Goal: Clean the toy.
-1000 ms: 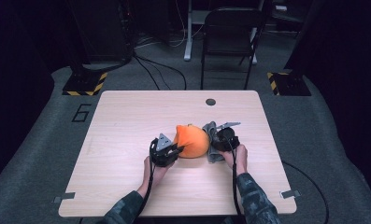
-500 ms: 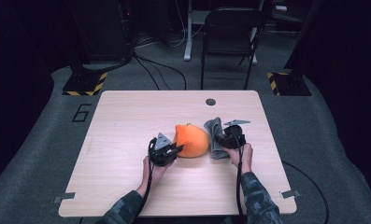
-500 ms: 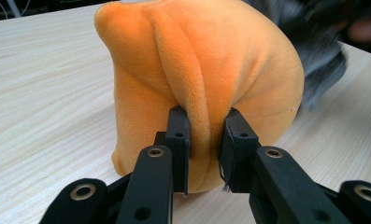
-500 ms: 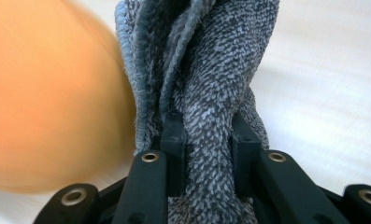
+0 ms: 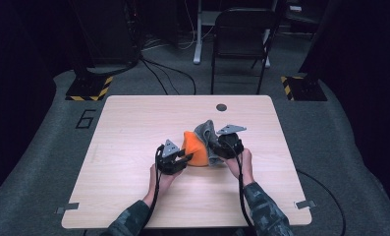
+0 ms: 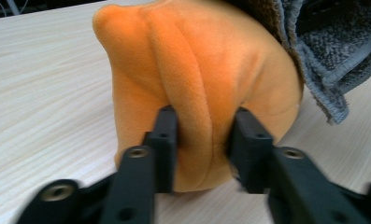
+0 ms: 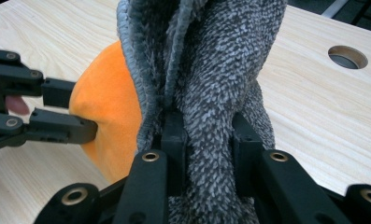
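Left gripper view: the left gripper has its two black jaws partly spread around a fold of a soft orange fleece cloth. They have just been opening; the fold sits between the pads, which touch it on both sides. The fleece is smooth and bunched into a rounded mound at mid frame, resting on the pale wood-grain table. In the right gripper view, the right gripper pinches a nubby grey terry towel tightly at lower centre. In the high view, both cloths lie touching at the table's centre, between the hands.
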The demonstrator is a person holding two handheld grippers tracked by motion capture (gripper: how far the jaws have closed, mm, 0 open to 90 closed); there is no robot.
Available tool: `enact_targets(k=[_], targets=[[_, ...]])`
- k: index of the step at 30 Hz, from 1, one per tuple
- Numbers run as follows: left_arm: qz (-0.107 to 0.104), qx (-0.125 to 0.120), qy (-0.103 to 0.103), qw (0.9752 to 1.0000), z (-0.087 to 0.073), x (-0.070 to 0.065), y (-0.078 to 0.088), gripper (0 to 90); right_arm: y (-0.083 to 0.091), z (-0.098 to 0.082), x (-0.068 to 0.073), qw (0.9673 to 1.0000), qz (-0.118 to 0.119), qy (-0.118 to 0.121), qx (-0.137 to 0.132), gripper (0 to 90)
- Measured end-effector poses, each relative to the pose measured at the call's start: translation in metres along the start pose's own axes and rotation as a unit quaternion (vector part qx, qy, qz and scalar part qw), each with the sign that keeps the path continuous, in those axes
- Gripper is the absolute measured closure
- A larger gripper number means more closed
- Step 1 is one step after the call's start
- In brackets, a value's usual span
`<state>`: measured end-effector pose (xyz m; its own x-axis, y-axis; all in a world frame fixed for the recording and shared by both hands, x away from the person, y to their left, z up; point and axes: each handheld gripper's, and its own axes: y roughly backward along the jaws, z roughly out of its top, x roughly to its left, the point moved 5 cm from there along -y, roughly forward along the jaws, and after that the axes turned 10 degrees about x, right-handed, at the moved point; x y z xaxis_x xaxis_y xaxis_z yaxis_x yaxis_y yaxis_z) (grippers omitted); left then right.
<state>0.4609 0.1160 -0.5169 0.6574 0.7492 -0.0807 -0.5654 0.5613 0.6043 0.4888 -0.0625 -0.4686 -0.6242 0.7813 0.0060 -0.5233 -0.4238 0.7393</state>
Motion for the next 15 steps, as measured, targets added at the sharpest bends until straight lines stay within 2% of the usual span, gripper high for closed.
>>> enact_targets(k=[3, 6, 11, 15], targets=[[0.021, 0.009, -0.018, 0.9996, -0.001, 0.001, 0.0, 47.7, -0.003, -0.001, 0.001, 1.0, -0.005, 0.0, -0.004, 72.1], [0.029, 0.023, -0.028, 0.9989, -0.004, 0.0, -0.003, 40.0, -0.004, -0.001, -0.001, 0.9999, -0.005, -0.006, -0.006, 72.1], [0.04, 0.029, -0.043, 0.9978, -0.006, -0.004, -0.007, 37.0, -0.005, 0.0, -0.005, 0.9999, -0.001, -0.013, -0.009, 72.1], [0.047, 0.029, -0.046, 0.9974, -0.008, -0.005, -0.011, 38.2, -0.007, 0.001, -0.005, 0.9998, 0.001, -0.017, -0.012, 72.1]])
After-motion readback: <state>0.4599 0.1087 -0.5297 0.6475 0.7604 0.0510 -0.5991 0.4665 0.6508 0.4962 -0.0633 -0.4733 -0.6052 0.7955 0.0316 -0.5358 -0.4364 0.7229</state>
